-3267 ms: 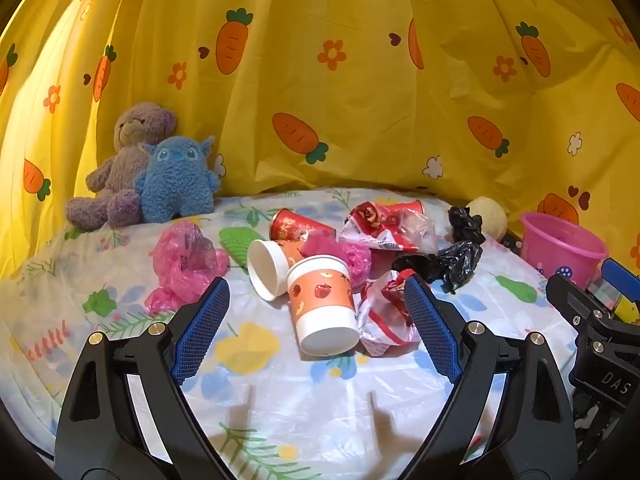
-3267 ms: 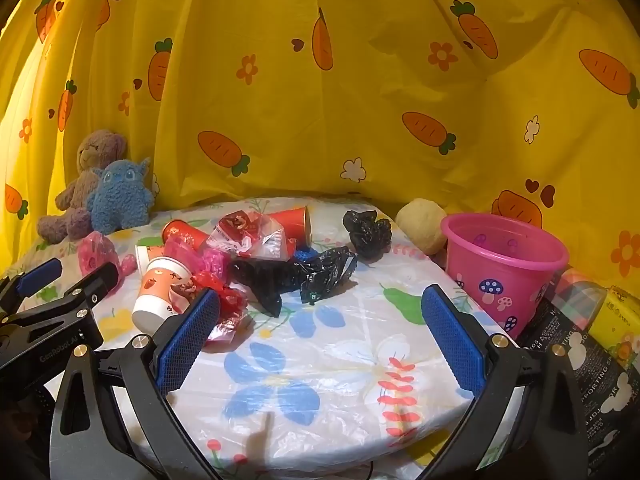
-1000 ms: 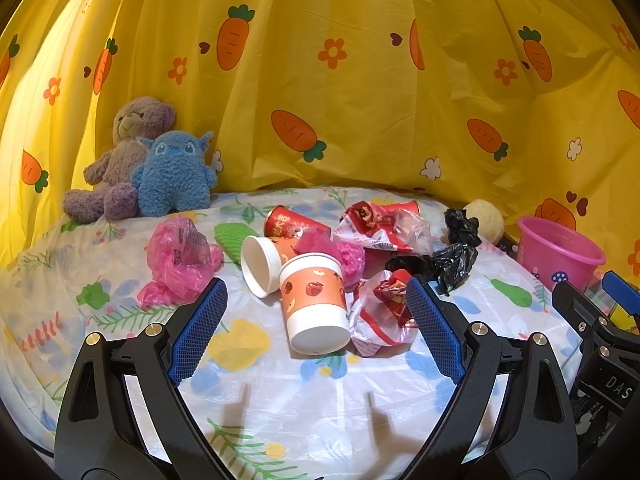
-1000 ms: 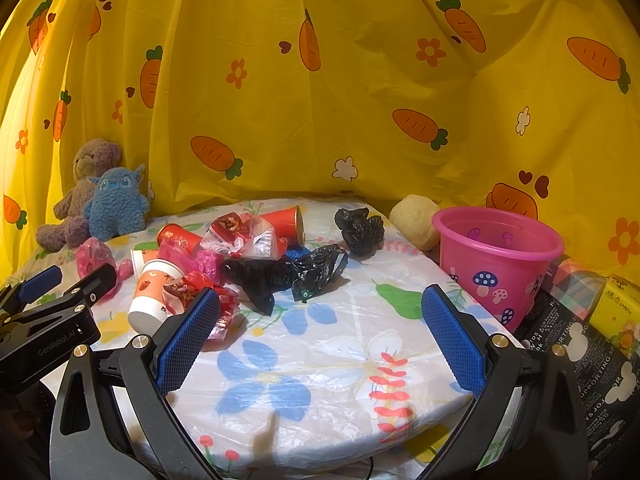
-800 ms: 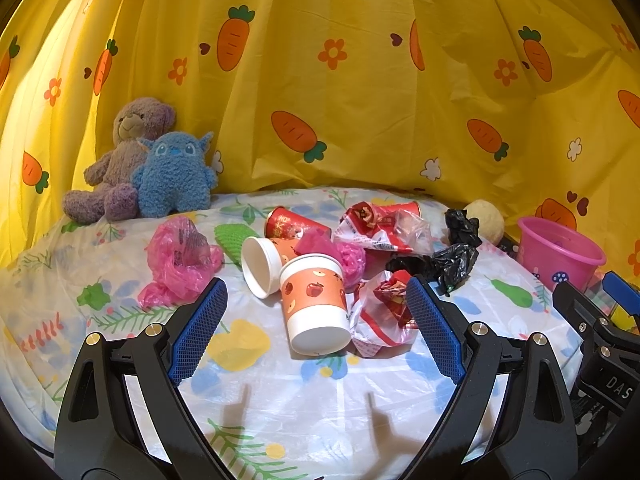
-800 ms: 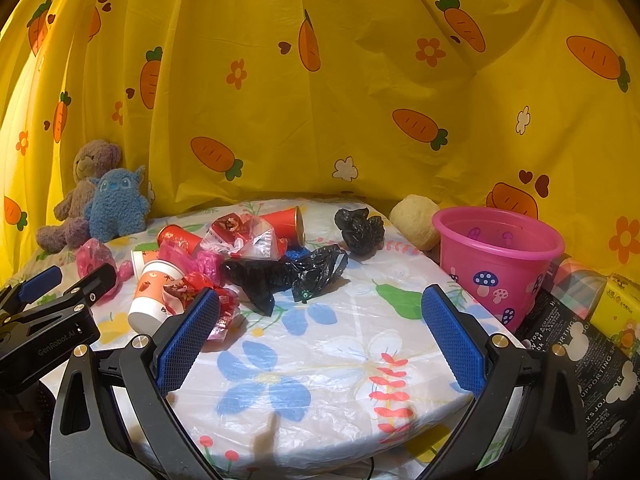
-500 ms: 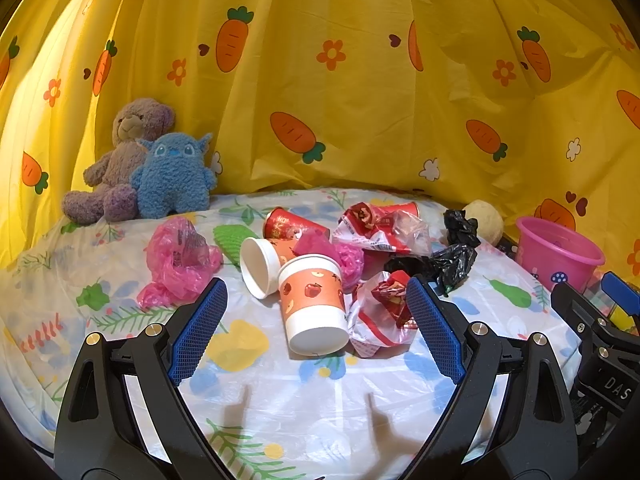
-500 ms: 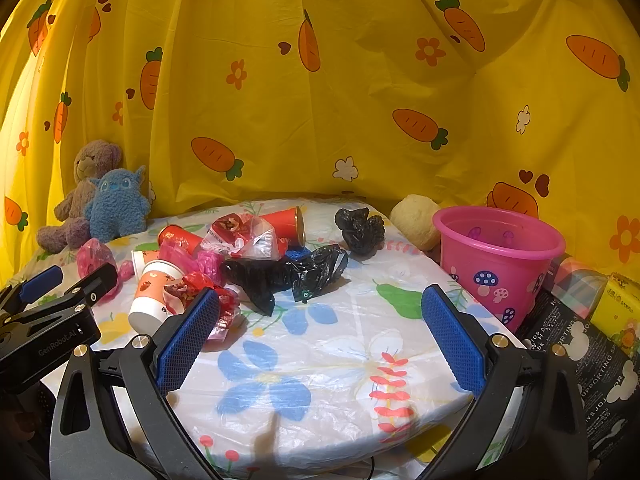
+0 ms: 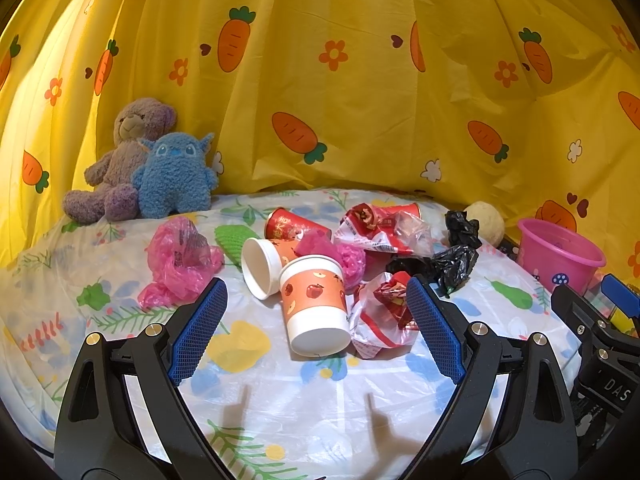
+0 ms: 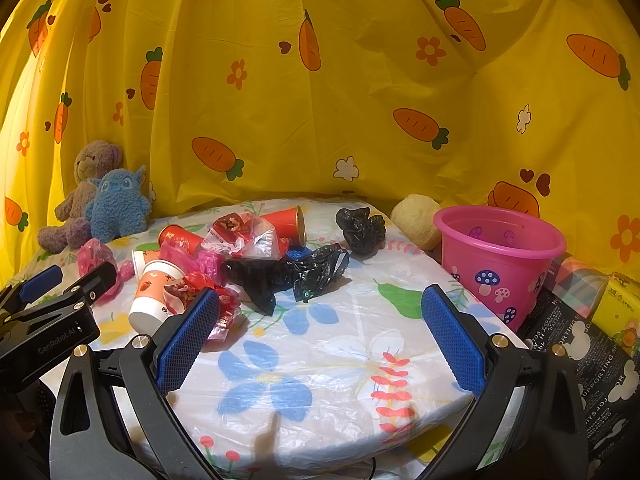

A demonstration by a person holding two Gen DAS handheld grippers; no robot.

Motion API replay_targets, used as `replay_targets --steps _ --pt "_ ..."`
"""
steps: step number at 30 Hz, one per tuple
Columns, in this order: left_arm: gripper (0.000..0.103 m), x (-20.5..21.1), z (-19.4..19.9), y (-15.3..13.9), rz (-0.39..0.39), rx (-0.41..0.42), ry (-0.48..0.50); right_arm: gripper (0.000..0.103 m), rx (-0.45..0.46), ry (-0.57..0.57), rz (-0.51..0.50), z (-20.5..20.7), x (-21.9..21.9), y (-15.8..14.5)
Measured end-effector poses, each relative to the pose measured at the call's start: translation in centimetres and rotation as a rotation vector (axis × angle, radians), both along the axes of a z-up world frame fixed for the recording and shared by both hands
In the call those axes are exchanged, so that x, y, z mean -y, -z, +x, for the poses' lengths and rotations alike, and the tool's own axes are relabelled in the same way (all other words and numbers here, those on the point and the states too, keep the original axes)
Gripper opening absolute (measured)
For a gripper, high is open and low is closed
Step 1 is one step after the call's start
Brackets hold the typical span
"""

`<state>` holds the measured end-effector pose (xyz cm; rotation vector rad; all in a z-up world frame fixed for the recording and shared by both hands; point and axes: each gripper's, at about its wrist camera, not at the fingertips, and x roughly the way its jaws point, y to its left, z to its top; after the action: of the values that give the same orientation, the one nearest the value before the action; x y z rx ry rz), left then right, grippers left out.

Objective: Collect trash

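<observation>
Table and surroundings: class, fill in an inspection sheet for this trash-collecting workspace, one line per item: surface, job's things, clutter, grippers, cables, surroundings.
Surface: table under a flower-print plastic cover.
Job's things: paper cups, red cans, wrappers, black bags and pink bags heaped mid-table; pink bucket beside the table's right edge, empty as far as visible.
Clutter: bear and blue plush at the back left; beige ball behind the bucket.
Grippers: left gripper and right gripper both open, holding nothing, short of the heap.
Cables: nothing seen for sure.
Surroundings: yellow carrot-print curtain; boxes at far right.
</observation>
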<state>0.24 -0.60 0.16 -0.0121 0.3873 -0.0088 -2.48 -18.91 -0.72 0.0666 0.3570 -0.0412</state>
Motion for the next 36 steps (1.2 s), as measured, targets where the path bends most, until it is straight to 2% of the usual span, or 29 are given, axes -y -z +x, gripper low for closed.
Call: replay_targets --steps 17,23,30,33,36 --pt "0.090 -0.3 -0.3 -0.3 -0.013 0.025 0.014 0.098 0.016 -0.013 -0.007 0.0 -0.5 -0.5" --pt "0.090 -1.1 0.1 0.4 -0.023 0.027 0.017 0.098 0.034 -0.035 0.001 0.5 -0.5 -0.4" --pt "0.085 -3.1 0.8 1.4 -0.042 0.011 -0.014 0.098 -0.013 -0.137 0.020 2.8 -2.3 1.3" --pt "0.084 -4.1 1.0 1.7 -0.045 0.007 -0.042 0.091 -0.030 -0.188 0.027 3.8 -3.4 1.8" --pt "0.084 -5.0 1.3 1.9 -0.053 0.003 -0.070 0.090 -0.049 -0.247 0.042 4.9 -4.6 2.2"
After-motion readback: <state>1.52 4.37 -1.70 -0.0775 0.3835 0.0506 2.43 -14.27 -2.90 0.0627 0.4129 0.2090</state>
